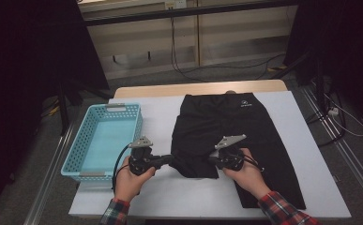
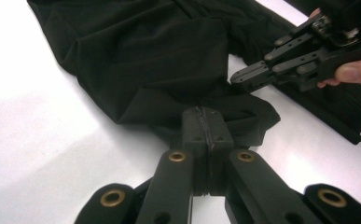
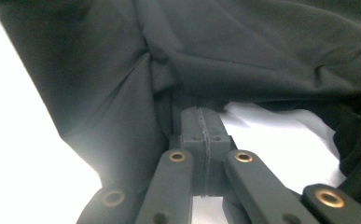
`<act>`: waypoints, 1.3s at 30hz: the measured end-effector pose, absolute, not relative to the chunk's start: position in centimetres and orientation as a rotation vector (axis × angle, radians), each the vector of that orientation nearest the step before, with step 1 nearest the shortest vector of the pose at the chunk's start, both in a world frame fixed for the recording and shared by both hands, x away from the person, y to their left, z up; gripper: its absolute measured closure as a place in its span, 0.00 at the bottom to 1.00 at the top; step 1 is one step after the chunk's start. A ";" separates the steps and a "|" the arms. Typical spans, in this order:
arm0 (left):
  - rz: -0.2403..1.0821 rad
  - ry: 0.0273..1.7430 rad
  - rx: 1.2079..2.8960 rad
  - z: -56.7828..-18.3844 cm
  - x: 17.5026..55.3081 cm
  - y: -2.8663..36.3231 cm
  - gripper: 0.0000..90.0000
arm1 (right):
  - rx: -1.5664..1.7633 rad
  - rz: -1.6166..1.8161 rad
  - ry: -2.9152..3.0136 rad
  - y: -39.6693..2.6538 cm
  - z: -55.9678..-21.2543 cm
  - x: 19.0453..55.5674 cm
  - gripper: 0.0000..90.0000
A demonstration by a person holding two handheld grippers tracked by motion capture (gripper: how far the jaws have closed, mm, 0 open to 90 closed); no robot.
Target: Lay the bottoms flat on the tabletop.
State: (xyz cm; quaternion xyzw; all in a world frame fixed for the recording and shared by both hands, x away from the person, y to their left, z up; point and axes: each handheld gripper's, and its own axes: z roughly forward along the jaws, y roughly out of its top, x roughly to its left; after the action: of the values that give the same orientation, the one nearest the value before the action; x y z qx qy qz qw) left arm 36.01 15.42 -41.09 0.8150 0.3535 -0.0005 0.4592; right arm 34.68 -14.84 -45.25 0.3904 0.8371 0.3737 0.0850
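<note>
Left gripper view shows the left gripper with its jaws pressed together at the hem of a folded-over leg of the black trousers; the tips sit against the cloth edge, and a thin fold appears to be pinched between them, though the seam of the jaws is too dark to be sure. Farther off, at upper right, the right gripper lies with its jaws closed too, nose down at the same bunched cloth. In the right gripper view its own jaws meet flush just under a crease of the fabric, with bare white table beside them; whether cloth is caught there cannot be told.

From the high view, the left gripper and the right gripper point toward each other at the near end of the folded leg, the trousers spread flat across the middle of the table, waistband at the far side. A light blue basket stands to the left, apart from the garment.

The work looks like folding. To do it well, both grips should hold the hem at matching corners, lift only enough to clear the table, and carry the leg over evenly so the edge lands straight. If either grip holds nothing, it is better to re-pinch first than to drag the cloth.
</note>
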 end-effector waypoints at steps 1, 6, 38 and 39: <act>0.000 0.871 1.999 -41.0 36.1 15.4 0.99 | 1.171 1.125 2.505 -14.9 -45.2 34.5 1.00; 0.030 0.860 1.976 -41.1 36.7 14.7 0.77 | 1.131 1.164 2.560 -15.0 -45.0 32.8 1.00; 0.117 0.773 2.204 -44.9 37.9 9.4 0.99 | 1.157 1.166 2.525 -16.7 -44.2 30.2 1.00; 0.113 0.780 2.176 -44.6 37.9 9.5 0.99 | 1.154 1.170 2.522 -16.7 -44.1 30.1 1.00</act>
State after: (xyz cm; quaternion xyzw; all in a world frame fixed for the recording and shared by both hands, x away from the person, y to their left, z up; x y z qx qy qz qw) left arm 37.88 9.54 -44.61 0.8609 0.3085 0.0448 0.4021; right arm 30.14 -16.65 -44.06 0.3826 0.8359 0.3879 0.0658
